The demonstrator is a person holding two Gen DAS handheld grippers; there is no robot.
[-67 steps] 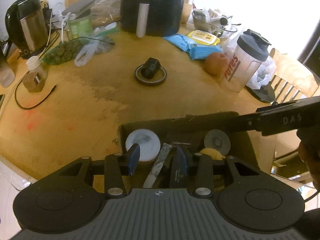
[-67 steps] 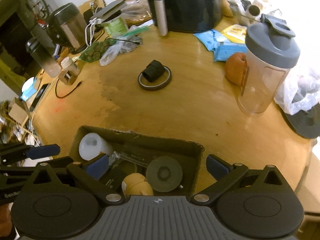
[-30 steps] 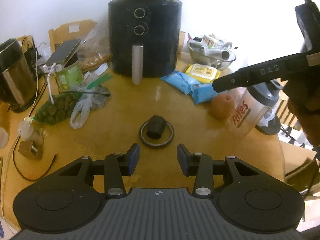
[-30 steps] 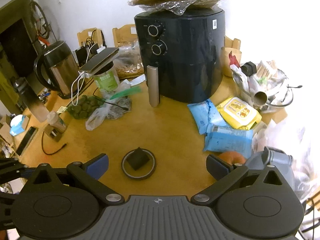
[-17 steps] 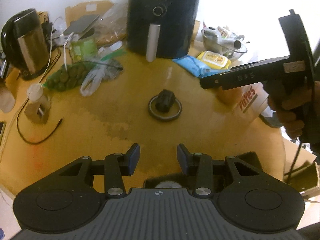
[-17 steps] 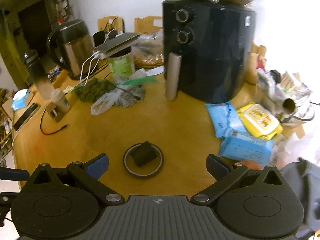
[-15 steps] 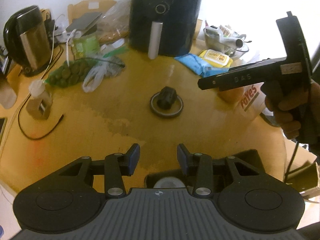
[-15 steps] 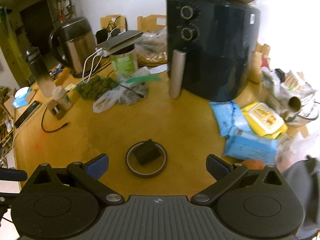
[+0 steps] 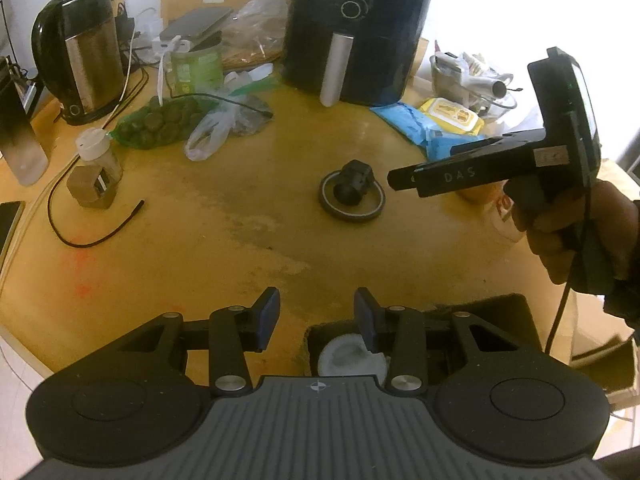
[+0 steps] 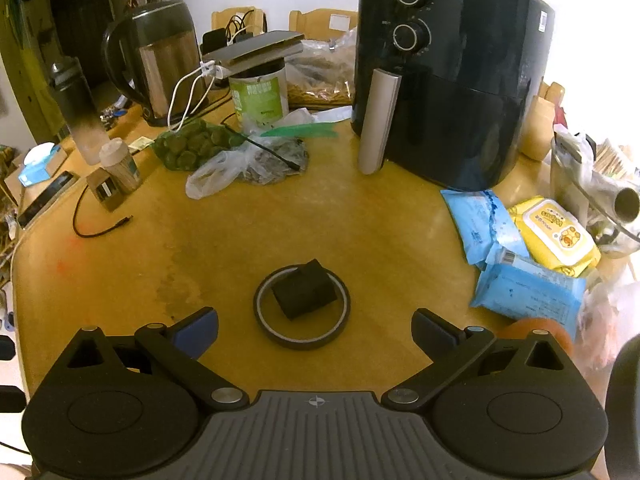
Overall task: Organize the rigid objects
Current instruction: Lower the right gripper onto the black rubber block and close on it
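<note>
A black tape ring lies mid-table with a small black block resting inside it; both also show in the left wrist view, the ring and the block. My right gripper is wide open and empty, hovering just in front of the ring. In the left wrist view it reaches in from the right, close to the ring. My left gripper is partly open and empty, above the near table edge. A dark cardboard box with a white round lid sits under it.
A black air fryer stands at the back, a kettle and green tub at back left. Bags of green items, blue and yellow wipe packs, an orange fruit, a cable.
Both grippers left the box and rose, then came down toward the table. The right gripper has moved closer to the tape ring. The left gripper stays back over the box.
</note>
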